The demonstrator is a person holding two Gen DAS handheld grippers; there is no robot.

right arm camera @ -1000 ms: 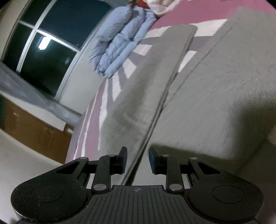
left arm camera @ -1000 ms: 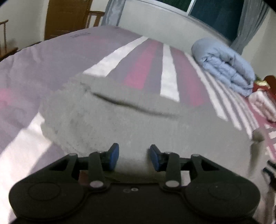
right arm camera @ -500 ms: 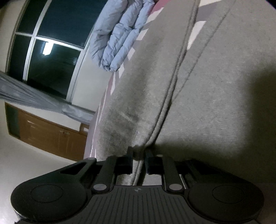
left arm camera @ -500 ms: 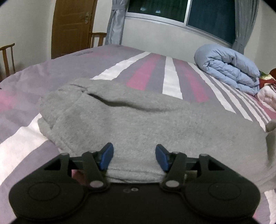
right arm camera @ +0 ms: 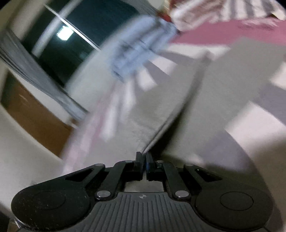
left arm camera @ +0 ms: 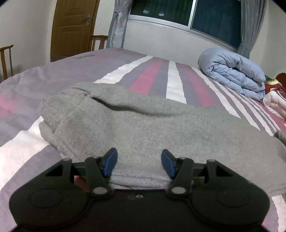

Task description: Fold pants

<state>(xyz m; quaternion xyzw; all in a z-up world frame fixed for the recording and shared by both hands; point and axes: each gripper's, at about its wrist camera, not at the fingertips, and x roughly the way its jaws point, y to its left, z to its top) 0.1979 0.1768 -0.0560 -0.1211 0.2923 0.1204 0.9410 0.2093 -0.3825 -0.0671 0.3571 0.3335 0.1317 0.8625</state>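
Observation:
Grey fleece pants (left arm camera: 143, 128) lie across the striped bed, waist end bunched at the left. My left gripper (left arm camera: 139, 163) is open, low over the near edge of the pants, with the cloth edge between its blue pads (left arm camera: 110, 160). In the blurred right wrist view my right gripper (right arm camera: 143, 158) is shut on an edge of the grey pants (right arm camera: 214, 89), and a taut fold line runs away from the fingertips up to the right.
The bed (left arm camera: 148, 71) has purple, pink and white stripes. A folded light blue duvet (left arm camera: 232, 71) lies at the far right, also in the right wrist view (right arm camera: 135, 51). A wooden door (left arm camera: 71, 26), chairs (left arm camera: 7, 58) and a dark window (left arm camera: 178, 10) stand beyond.
My right gripper closed on the pants edge and is now moving fast, blurring its view. My left gripper opened wider and settled at the near edge of the pants.

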